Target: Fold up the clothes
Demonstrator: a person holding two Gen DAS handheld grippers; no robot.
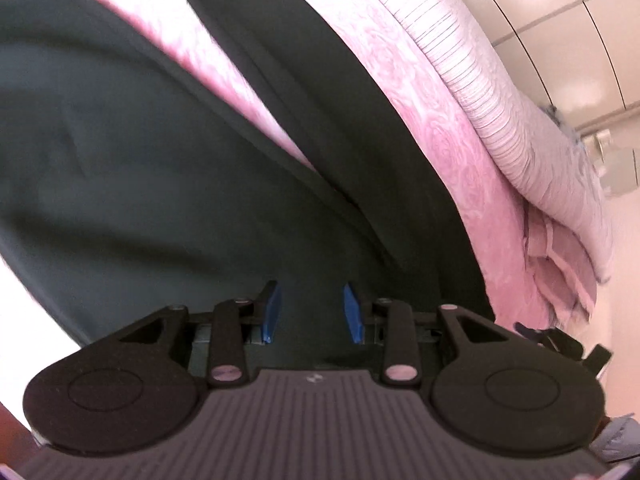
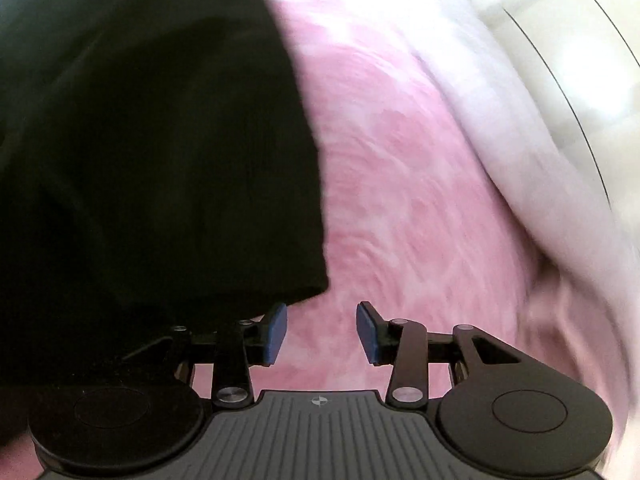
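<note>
A dark green-black garment (image 1: 132,148) lies spread on a pink patterned bedspread (image 1: 452,136), with two long parts and a strip of pink between them. My left gripper (image 1: 312,308) is open just above the dark cloth, blue pads apart, nothing between them. In the right wrist view the garment (image 2: 168,160) fills the left half, its lower corner edge just above my left blue pad (image 2: 276,336). My right gripper (image 2: 322,332) is open over the pink bedspread (image 2: 400,200), empty.
A pale striped quilt (image 1: 520,120) lies bunched along the far side of the bed, also blurred in the right wrist view (image 2: 520,140). Beyond it is a cream panelled wall or wardrobe (image 1: 560,20). The right wrist view is motion-blurred.
</note>
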